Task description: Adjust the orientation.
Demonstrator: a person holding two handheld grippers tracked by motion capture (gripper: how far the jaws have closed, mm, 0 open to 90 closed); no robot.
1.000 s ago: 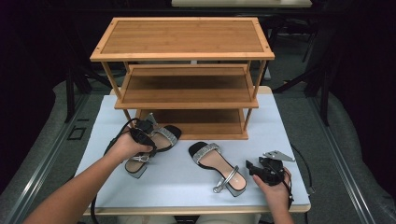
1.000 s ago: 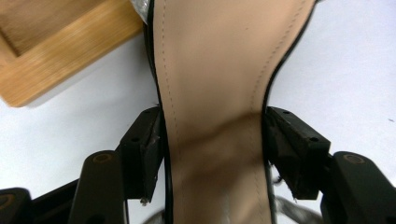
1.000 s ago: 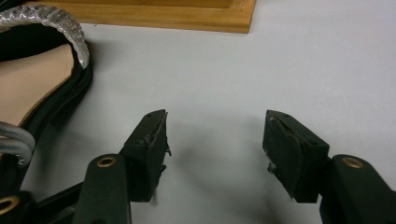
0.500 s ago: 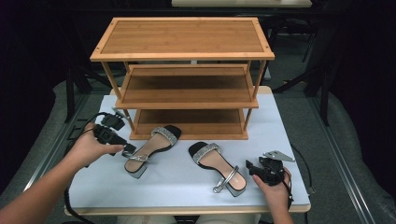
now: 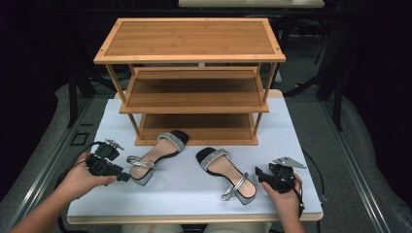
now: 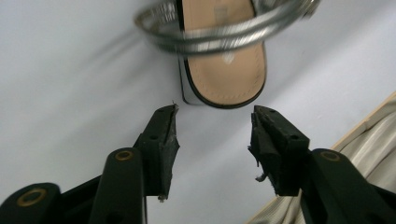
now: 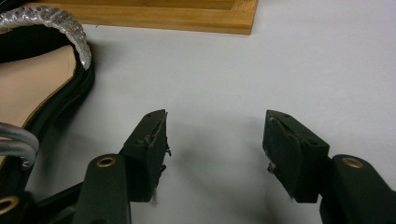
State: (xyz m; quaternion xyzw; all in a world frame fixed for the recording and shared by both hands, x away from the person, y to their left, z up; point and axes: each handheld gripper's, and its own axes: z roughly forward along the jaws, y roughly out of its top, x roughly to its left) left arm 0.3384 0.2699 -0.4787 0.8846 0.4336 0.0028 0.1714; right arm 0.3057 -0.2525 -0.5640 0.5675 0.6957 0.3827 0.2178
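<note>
Two silver-strapped sandals with tan insoles lie on the white table in front of the wooden shoe rack. The left sandal points its toe at the rack's bottom shelf; its heel sits just beyond my left gripper, which is open and empty. In the high view that left gripper lies low on the table beside the heel. The right sandal lies diagonally near the front edge. My right gripper rests open on the table just right of it, with the sandal's side at the left of its view.
The rack has three bamboo shelves, all bare, and its base edge runs across the top of the right gripper view. The table's front edge is close behind both hands. Cables trail from each gripper. Dark floor surrounds the table.
My left gripper has let go of the left sandal, swung out to the left, then come back low toward its heel. The sandal stays on the table. The right hand has not moved.
</note>
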